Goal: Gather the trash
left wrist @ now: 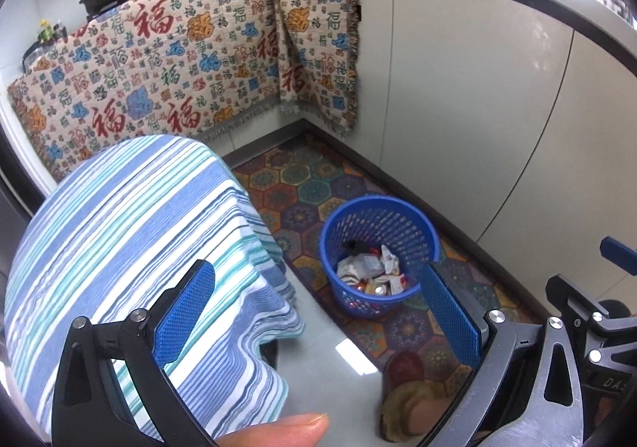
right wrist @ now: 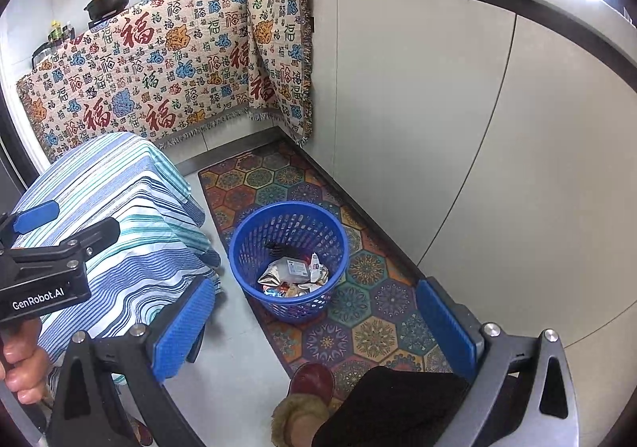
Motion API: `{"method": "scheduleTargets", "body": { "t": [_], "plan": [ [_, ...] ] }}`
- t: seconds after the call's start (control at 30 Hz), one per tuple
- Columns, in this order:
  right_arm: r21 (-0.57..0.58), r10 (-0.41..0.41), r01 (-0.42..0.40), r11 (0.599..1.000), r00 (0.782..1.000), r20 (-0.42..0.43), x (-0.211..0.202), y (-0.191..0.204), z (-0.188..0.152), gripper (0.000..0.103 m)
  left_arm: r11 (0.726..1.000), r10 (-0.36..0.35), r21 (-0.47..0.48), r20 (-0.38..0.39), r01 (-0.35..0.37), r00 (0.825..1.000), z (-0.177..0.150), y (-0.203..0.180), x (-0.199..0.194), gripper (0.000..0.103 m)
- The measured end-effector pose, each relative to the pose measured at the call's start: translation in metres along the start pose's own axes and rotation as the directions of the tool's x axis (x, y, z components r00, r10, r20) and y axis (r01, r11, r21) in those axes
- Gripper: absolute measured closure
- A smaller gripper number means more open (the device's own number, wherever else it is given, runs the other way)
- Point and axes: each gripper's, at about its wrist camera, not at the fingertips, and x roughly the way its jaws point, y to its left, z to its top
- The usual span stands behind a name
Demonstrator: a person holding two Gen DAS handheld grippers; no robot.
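Trash (right wrist: 294, 274): crumpled wrappers and packets, already lying in the bottom of your blue basket (right wrist: 239, 244).

Basket: upright on the patterned mat (right wrist: 374, 327), just beside the striped-cloth table (right wrist: 119, 216), likely set low and near so drops fall straight in.

Left gripper (left wrist: 314, 311): fingers spread wide, nothing between them.

Right gripper (right wrist: 318, 323): fingers likewise apart, empty, held above the basket.

Table top: no loose trash visible; collection looks near done.

Your slippered foot (right wrist: 298, 407): on the mat's near end.
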Motion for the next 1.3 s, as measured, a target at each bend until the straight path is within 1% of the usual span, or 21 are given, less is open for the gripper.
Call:
{"method": "scheduleTargets", "body": {
  "t": [0.67,1.3],
  "plan": [
    [-0.011,-0.002,0.001,1.0,1.0,-0.022,0.0083,-0.0023,0.0027,0.0,1.0,0.007,0.012,-0.009,-0.007,1.0,0.0002,-0.0035,0.0025,0.0],
    [-0.013,-0.011,0.011,1.0,1.0,-0.026,0.0089,-0.0055,0.0028,0.0,1.0,-0.007,0.026,-0.005,0.007,1.0,-0.0003,-0.0065,-0.0019,0.001]
  ]
}}
